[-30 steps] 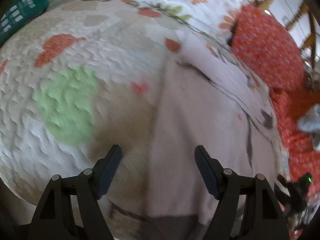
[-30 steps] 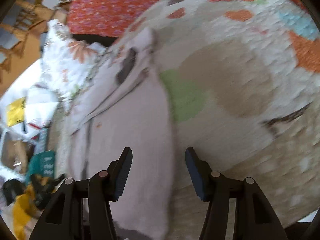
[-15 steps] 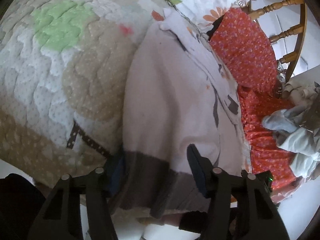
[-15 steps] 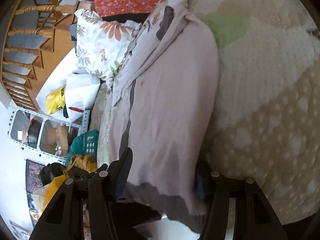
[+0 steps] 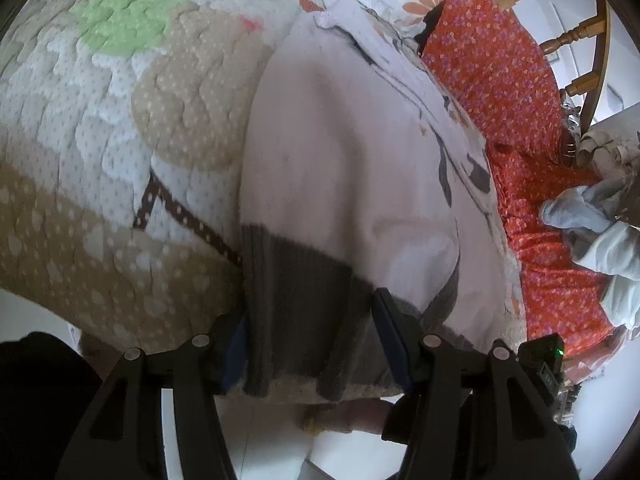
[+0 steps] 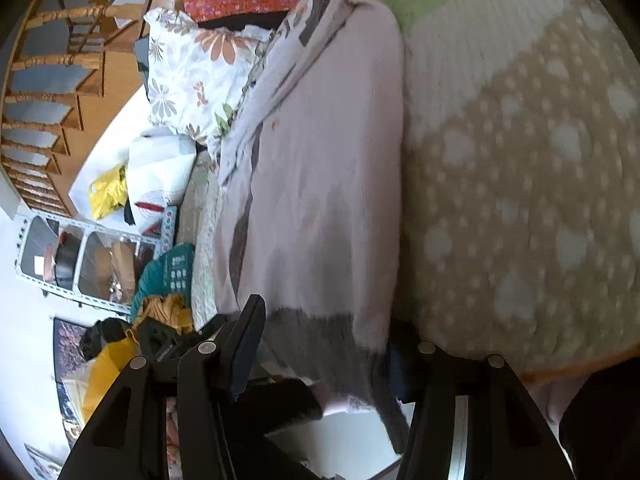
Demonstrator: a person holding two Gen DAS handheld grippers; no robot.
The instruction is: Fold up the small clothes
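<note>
Two tools meet one garment, and we read the grip from how each stands at its near end. We see the pale pink garment (image 5: pixel 344 152) lying on the quilted bed cover (image 5: pixel 100 128), its long axis running from the grey ribbed hem (image 5: pixel 296 304) at the near bed edge away toward the far pillows. Our left tool (image 5: pixel 310 344) straddles that hem at its left corner, half-wide, with the grey band between its fingers; its jaws have just been closing, but we cannot tell whether the pads press the cloth yet. Our right tool (image 6: pixel 324 344) sits at the hem's other corner, also half-wide, jaws lately narrowing a little, the grey band (image 6: pixel 320 344) between them; its right finger is hidden behind the fabric, so contact is unclear. Both hands are equally close to the hem. We judge that the next move is to pinch both corners and carry the hem toward the far end, along the garment's length.
</note>
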